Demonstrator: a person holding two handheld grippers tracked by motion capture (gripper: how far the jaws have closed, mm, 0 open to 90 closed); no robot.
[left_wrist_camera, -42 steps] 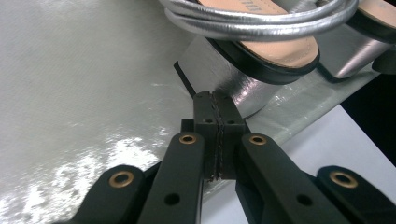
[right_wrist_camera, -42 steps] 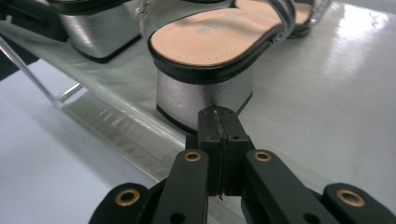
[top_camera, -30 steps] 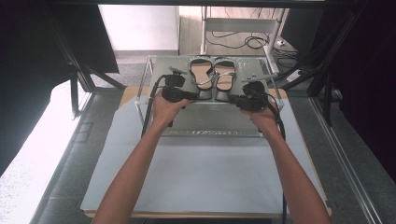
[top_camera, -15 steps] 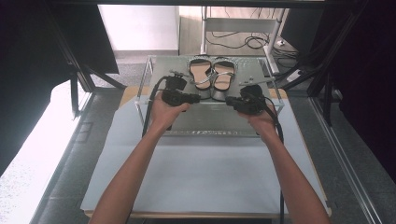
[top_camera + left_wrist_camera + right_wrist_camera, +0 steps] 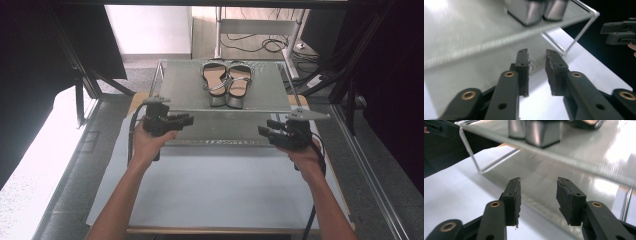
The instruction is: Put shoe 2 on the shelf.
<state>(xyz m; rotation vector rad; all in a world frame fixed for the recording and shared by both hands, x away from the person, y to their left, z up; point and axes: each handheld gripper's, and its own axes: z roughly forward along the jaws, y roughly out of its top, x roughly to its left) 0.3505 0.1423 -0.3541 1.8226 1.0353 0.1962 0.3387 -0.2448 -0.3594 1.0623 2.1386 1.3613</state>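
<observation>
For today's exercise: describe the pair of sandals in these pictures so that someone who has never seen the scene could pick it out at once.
Start at the grey two-tier metal rack standing at the far end of the white-covered table. On its upper shelf, toward the far edge, sits the pair of sandals, side by side, toes nearest the person. Tan insoles, thin silver straps and squared silver toes mark it out; nothing else lies on that shelf.

White sheet (image 5: 220,195) over a wooden tabletop (image 5: 137,97) at centre frame; grey floor (image 5: 65,180) along both sides; strong daylight washing the lower left; pale wall (image 5: 150,27) at top centre; black cables (image 5: 260,45) on wood flooring beyond; dark curtains (image 5: 45,60) at both edges.
</observation>
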